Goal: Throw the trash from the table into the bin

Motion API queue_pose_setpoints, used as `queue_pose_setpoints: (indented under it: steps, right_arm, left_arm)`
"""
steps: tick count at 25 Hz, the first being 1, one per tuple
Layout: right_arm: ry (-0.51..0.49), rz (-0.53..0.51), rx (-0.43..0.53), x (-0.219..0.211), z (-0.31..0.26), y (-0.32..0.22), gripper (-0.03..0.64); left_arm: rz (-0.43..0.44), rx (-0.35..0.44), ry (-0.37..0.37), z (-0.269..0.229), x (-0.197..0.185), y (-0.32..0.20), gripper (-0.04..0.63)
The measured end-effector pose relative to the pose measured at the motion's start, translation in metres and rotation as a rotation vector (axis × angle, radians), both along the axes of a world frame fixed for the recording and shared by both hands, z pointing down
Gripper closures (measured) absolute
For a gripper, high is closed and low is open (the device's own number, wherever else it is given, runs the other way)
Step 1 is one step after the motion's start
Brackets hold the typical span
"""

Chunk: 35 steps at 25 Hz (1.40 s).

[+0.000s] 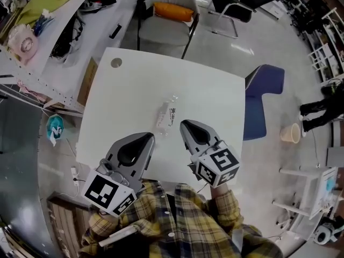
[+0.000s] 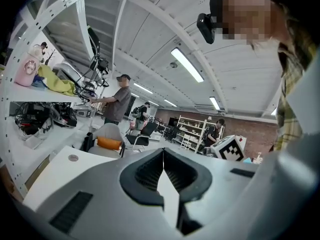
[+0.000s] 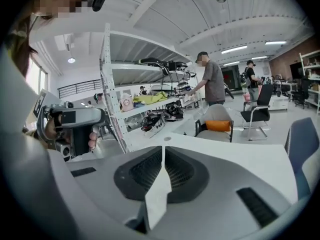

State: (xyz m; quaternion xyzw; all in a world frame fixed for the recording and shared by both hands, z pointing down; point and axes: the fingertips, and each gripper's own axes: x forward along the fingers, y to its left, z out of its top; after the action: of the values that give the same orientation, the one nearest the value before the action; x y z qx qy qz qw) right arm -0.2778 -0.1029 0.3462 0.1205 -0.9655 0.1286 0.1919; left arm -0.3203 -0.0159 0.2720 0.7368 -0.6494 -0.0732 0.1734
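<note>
A crushed clear plastic bottle (image 1: 164, 115) with a printed label lies near the middle of the white table (image 1: 215, 93). My left gripper (image 1: 149, 137) hovers over the table's near edge, just below and left of the bottle, with its jaws shut and nothing between them (image 2: 163, 150). My right gripper (image 1: 184, 123) sits just right of the bottle's near end, jaws also shut and empty (image 3: 163, 148). Neither gripper touches the bottle. No bin is clearly recognisable in these views.
A blue chair (image 1: 262, 95) stands at the table's right edge, with a beige cup-like container (image 1: 290, 134) on the floor beyond it. A grey chair with an orange cushion (image 1: 173, 11) is at the far side. Shelving (image 1: 37, 85) runs along the left. A round grommet (image 1: 116, 63) marks the table's far left corner.
</note>
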Motion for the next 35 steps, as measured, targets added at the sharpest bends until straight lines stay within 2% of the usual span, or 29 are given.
queue_pose_setpoints:
  steps: [6,12,18,23,27,35]
  right_arm:
    - [0.060,0.063,-0.069,-0.017,0.034,-0.007,0.612]
    - [0.122,0.103,-0.128,-0.035,0.067,-0.011,0.525]
    - [0.193,0.199,-0.190,-0.043,0.105,-0.021,0.395]
    - [0.247,0.268,-0.234,-0.043,0.134,-0.026,0.315]
    - [0.268,0.316,-0.267,-0.046,0.153,-0.028,0.282]
    - [0.344,0.371,-0.286,-0.050,0.191,-0.035,0.272]
  left_arm:
    - [0.016,-0.013,0.015,0.009,-0.018,0.002,0.584]
    - [0.051,-0.021,0.031,0.017,-0.031,0.000,0.584]
    - [0.100,-0.037,0.049,0.025,-0.040,-0.003,0.584]
    - [0.127,-0.049,0.070,0.033,-0.049,-0.002,0.584]
    - [0.144,-0.059,0.081,0.041,-0.056,-0.001,0.584]
    - [0.157,-0.079,0.100,0.055,-0.067,0.003,0.584]
